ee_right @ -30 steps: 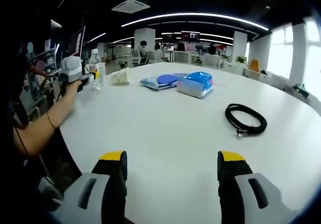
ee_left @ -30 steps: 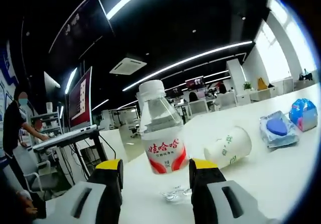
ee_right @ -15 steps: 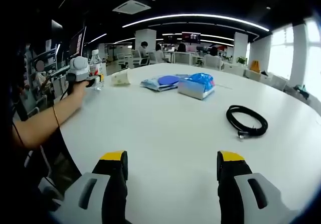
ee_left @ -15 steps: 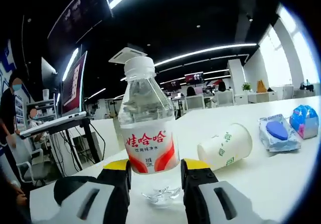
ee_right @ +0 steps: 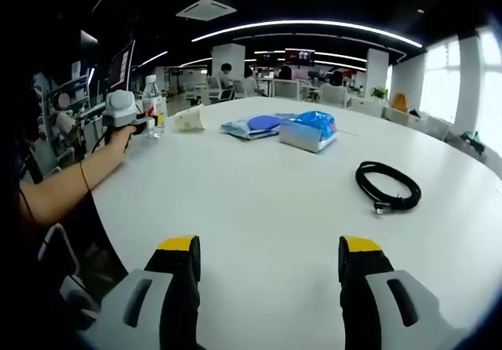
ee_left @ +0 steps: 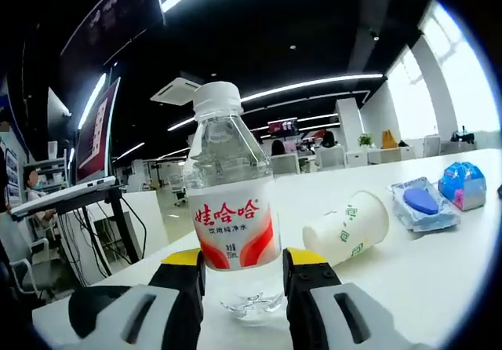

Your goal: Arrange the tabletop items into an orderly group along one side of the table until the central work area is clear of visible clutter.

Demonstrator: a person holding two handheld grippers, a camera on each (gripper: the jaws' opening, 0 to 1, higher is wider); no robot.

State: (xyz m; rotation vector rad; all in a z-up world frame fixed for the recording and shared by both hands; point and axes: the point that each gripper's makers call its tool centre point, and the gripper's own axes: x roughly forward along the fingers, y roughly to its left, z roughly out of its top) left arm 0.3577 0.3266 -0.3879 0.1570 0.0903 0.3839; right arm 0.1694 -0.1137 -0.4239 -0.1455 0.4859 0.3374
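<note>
While the left gripper has its jaws closed on the upright water bottle, red Chinese characters read across its white label; a tipped paper cup lies beside it. Right gripper jaws stand wide over bare white table, cable well apart.

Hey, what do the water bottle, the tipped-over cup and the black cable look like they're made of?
The water bottle looks like clear, glossy plastic: you see through it, and it has a white cap and a printed label. The cup lying on its side seems to be matte white paper with green print. The coiled cable appears to have a black rubber or plastic jacket with a slight sheen; which one is unclear.
</note>
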